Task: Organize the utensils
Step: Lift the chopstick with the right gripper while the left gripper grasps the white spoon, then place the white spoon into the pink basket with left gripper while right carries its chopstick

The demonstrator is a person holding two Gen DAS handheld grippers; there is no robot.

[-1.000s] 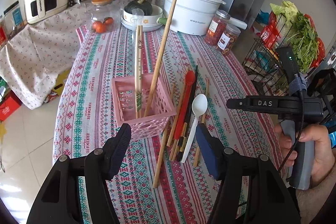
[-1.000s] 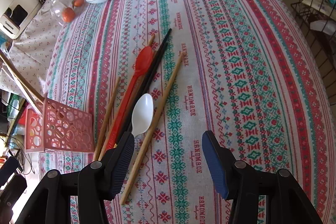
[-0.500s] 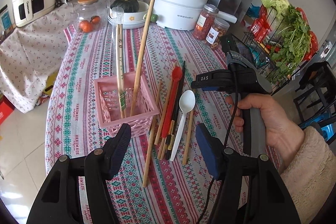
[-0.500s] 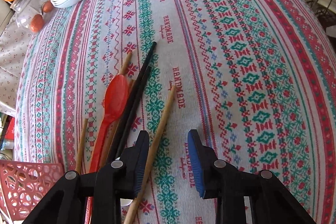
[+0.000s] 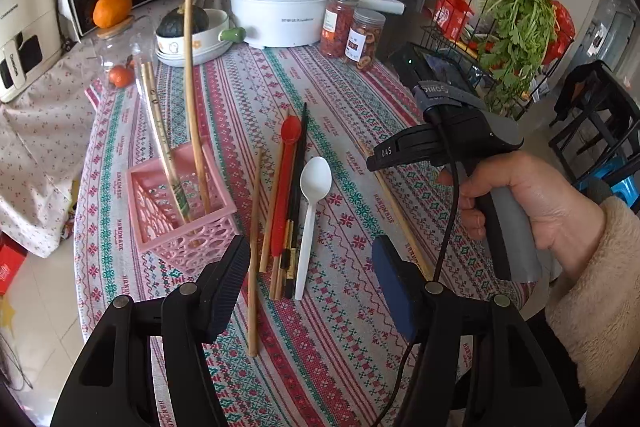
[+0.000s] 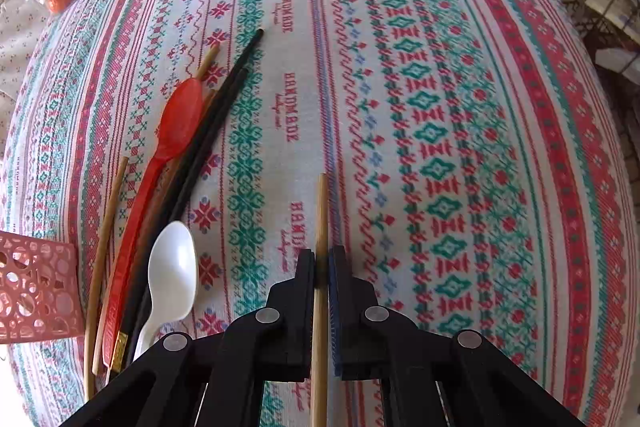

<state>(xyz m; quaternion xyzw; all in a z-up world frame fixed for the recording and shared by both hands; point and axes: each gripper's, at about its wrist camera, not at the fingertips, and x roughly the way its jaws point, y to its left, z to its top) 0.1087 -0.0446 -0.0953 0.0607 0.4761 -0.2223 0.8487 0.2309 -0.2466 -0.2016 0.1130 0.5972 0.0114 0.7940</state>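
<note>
My right gripper (image 6: 322, 267) is clamped tight on a wooden chopstick (image 6: 321, 211), pads pressing both sides, stick running straight out past the tips over the tablecloth (image 6: 440, 87). In the left wrist view that same chopstick (image 5: 394, 211) lies toward the table's right edge, under the hand (image 5: 532, 203) that grips the right tool.

My left gripper (image 5: 310, 275) hangs with its jaws wide apart, nothing between the pads, above the near side of the table.

Pink basket (image 5: 182, 211) sits near the left edge with two long wooden sticks (image 5: 192, 83) standing tilted in it.

Just right of the basket lies a loose bunch: red spoon (image 6: 160, 163), black chopsticks (image 6: 208, 131), white spoon (image 6: 170, 279), and several wooden chopsticks, one (image 5: 253, 251) lying apart nearest the basket. White spoon is on the right side of the bunch, bowl up.

Far edge: white pot (image 5: 282, 3), two jars (image 5: 354, 27), bowl with a squash (image 5: 192, 35).
</note>
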